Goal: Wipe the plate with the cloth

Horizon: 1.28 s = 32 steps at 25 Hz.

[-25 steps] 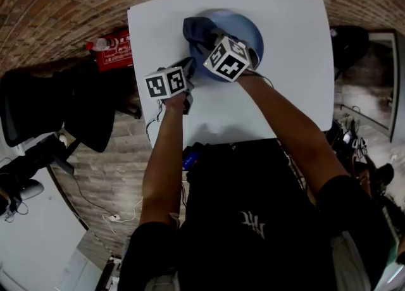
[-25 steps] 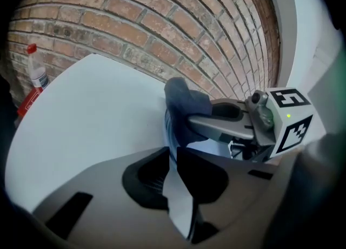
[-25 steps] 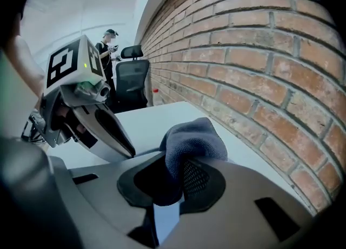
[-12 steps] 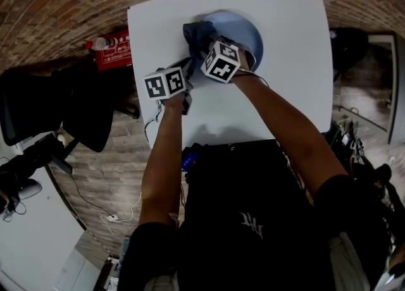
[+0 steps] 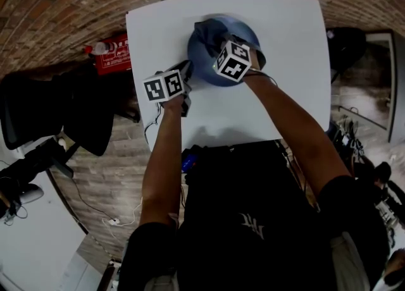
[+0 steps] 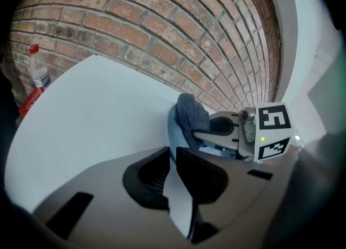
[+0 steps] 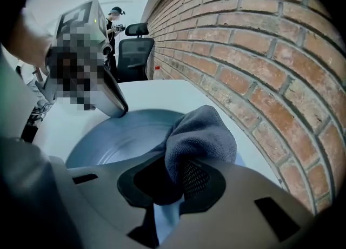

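A blue plate (image 5: 243,30) lies at the far middle of the white table (image 5: 291,49). My left gripper (image 5: 188,69) is shut on the plate's near-left rim; the left gripper view shows the pale rim (image 6: 179,194) clamped between the jaws. My right gripper (image 5: 216,43) is over the plate, shut on a dark blue cloth (image 5: 207,33) that bunches on the plate's far-left part. In the right gripper view the cloth (image 7: 203,131) bulges out of the jaws above the plate's surface (image 7: 116,139), with the left gripper (image 7: 105,99) at the rim.
The table's left edge is close to my left gripper. Past that edge are a red box with a bottle (image 5: 111,52) and a black office chair (image 5: 44,109). A brick wall (image 6: 162,31) runs behind the table's far side.
My right gripper has swept the cloth a little to the right across the plate, after a small move left. The left gripper has stayed clamped on the rim.
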Each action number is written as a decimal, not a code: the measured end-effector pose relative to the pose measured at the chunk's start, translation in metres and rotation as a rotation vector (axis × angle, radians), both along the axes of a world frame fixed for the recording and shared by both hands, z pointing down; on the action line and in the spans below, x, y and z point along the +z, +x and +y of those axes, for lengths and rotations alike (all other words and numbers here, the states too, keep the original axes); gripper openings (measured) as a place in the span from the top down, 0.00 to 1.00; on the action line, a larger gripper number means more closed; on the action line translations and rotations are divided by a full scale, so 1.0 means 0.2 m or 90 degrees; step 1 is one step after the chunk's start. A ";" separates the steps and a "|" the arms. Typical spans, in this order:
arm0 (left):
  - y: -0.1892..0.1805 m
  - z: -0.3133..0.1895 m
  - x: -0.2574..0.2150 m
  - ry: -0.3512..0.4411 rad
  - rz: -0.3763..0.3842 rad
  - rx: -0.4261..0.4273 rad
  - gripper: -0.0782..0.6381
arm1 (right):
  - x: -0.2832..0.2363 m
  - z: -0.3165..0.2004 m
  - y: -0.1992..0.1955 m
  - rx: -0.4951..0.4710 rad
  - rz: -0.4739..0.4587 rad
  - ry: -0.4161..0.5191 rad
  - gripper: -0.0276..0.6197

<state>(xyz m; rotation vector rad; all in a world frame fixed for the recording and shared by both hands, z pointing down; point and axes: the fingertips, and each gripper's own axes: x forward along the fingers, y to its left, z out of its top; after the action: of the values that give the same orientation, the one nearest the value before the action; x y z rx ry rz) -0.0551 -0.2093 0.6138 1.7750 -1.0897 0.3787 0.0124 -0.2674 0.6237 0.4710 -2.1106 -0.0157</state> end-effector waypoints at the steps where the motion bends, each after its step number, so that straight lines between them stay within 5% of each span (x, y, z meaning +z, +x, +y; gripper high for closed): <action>1: 0.00 0.00 0.00 -0.001 0.000 0.000 0.84 | 0.00 0.00 0.02 0.000 0.006 0.002 0.84; 22: 0.00 0.00 0.00 -0.002 0.006 0.002 0.84 | -0.01 -0.11 0.48 0.056 0.114 0.022 0.84; 28: 0.00 0.00 0.01 -0.002 0.005 0.000 0.84 | -0.04 -0.12 0.53 0.082 0.095 0.015 0.84; 32: 0.00 0.01 0.00 -0.005 0.011 0.003 0.84 | -0.17 -0.05 0.33 0.077 -0.004 0.024 0.84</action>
<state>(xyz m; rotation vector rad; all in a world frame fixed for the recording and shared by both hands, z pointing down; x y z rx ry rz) -0.0545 -0.2077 0.6143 1.7719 -1.0696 0.3690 0.0783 -0.2779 0.5898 0.6224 -2.0879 0.0154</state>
